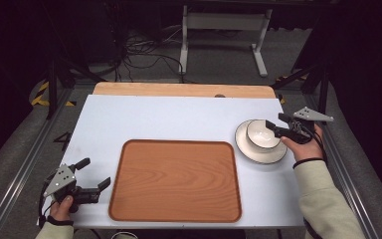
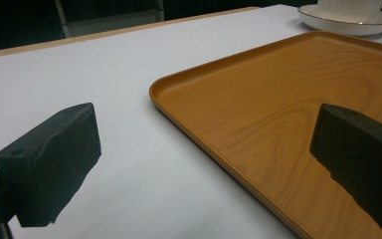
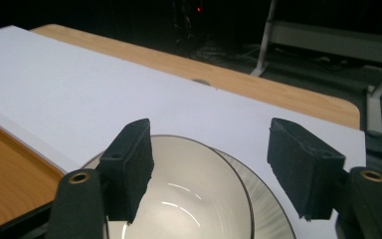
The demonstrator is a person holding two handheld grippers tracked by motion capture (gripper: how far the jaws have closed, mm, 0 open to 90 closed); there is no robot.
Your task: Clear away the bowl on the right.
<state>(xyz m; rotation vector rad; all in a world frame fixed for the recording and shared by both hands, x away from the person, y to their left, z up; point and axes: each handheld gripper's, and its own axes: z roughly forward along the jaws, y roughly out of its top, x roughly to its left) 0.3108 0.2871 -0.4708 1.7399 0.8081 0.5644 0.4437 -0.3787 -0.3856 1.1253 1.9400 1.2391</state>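
A white bowl [image 1: 262, 133] stands on a white plate [image 1: 255, 152] at the right of the white table top, just beyond the right end of an empty wooden tray [image 1: 176, 179]. My right gripper [image 1: 273, 123] is open at the bowl's right side. In the right gripper view its gripper [image 3: 214, 167] has one jaw over the bowl [image 3: 194, 199] and the other outside the rim, above the plate [image 3: 273, 214]. My left gripper [image 1: 93, 173] is open with nothing in it, low at the tray's left edge. In the left gripper view the gripper [image 2: 204, 159] spans the tray rim [image 2: 189, 134].
The white board [image 1: 179, 117] covers a wooden table whose back edge [image 1: 179, 89] shows. Metal rails run along both sides. A white frame [image 1: 224, 30] and cables lie on the floor beyond.
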